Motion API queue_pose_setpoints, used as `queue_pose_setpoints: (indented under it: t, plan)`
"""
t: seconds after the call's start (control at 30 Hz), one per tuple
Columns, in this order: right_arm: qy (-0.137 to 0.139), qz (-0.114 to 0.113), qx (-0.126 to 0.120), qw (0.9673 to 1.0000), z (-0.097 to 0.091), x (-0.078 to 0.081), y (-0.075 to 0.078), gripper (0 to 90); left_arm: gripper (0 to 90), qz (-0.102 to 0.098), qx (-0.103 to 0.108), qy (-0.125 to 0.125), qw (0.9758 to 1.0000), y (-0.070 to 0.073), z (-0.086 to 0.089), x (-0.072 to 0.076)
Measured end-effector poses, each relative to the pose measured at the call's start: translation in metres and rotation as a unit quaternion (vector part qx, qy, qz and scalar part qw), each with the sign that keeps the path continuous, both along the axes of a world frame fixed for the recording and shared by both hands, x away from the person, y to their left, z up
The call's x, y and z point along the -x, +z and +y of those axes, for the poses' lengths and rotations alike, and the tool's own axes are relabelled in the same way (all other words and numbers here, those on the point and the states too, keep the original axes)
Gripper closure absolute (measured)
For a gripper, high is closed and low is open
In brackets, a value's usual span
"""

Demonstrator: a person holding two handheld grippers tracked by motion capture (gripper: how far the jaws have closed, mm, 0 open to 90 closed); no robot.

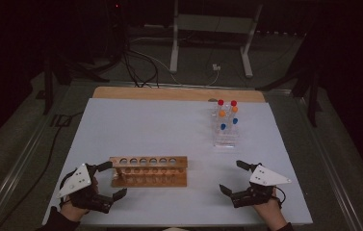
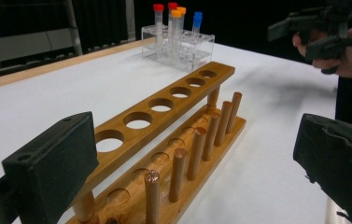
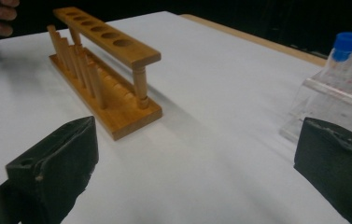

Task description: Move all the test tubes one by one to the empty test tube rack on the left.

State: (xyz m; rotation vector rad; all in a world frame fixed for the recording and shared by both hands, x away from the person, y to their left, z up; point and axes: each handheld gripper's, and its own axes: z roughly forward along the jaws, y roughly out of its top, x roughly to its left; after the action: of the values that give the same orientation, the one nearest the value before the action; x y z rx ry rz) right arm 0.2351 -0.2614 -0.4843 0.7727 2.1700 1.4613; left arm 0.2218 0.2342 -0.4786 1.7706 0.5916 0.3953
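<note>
Dark room, white counter (image 1: 169, 130), one wooden rack (image 1: 149, 171) near the front edge, one clear rack (image 1: 225, 137) farther back to the right.

Six holes along the wooden rack's top bar, all empty; six capped tubes (image 1: 227, 115) upright in the clear rack: two red, two orange, two blue. Left claw (image 1: 108, 181) gaping wide around the wooden rack's left end, holding nothing; right claw (image 1: 234, 178) equally wide apart, empty, well short of the tubes. Likely risk: nudging the light clear rack and toppling its tubes on approach.
</note>
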Motion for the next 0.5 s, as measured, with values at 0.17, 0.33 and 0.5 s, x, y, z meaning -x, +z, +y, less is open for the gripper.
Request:
queue_pose_setpoints:
  t: [0.17,0.33,0.5]
  plan:
    - [-0.005,0.005,0.006,1.0000,0.0001,-0.0010,-0.0020,0.0,0.5,0.001,0.005,0.002,1.0000,-0.0001,0.0011,-0.0006]
    - [-0.023,-0.007,0.022,0.9995,0.0015,0.0001,-0.0031,0.0,0.5,0.001,0.004,0.004,1.0000,-0.0004,0.0016,-0.0010]
    - [-0.013,0.003,0.027,0.9995,0.0027,-0.0010,-0.0045,0.0,0.5,0.002,0.005,0.005,1.0000,-0.0005,0.0024,-0.0013]
